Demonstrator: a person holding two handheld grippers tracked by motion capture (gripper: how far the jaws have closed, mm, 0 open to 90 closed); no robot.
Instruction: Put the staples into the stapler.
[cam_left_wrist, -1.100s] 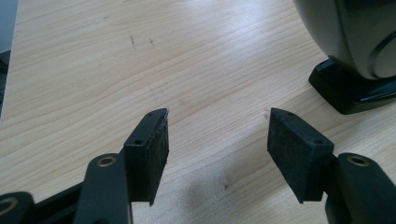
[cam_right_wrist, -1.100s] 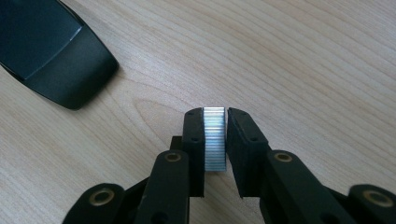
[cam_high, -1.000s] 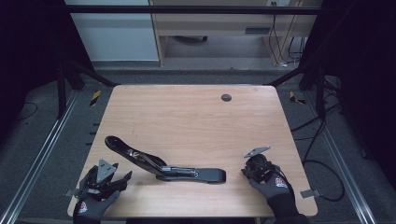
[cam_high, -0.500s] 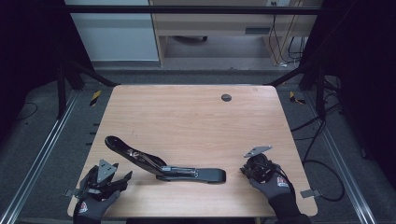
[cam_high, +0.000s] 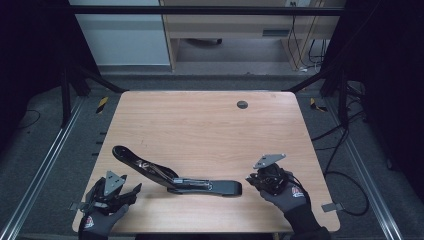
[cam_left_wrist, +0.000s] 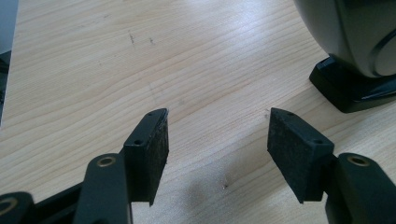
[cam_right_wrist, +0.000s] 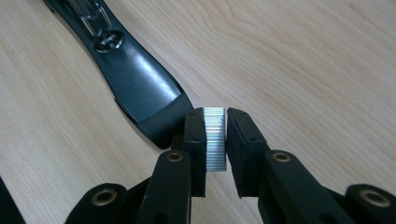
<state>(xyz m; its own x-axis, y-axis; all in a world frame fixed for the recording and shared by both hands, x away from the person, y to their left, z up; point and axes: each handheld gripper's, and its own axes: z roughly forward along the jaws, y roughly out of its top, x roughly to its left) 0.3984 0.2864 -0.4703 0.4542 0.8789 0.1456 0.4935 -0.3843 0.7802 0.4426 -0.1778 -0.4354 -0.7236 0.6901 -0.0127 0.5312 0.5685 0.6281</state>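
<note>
A black long-reach stapler lies open near the table's front edge, its upper arm swung up to the left. My right gripper hovers just right of the stapler's base end. In the right gripper view, this gripper is shut on a silvery strip of staples, with the glossy base just beyond. At the front left corner, my left gripper stands open. In the left gripper view its pads are apart over bare wood, with the stapler at the upper right.
The wooden table has a dark round grommet near its far edge. Metal frame rails run along both sides on the floor, and cables lie to the right of the table.
My right gripper has lifted slightly with the staple strip in it. The left gripper and the stapler have stayed put.
</note>
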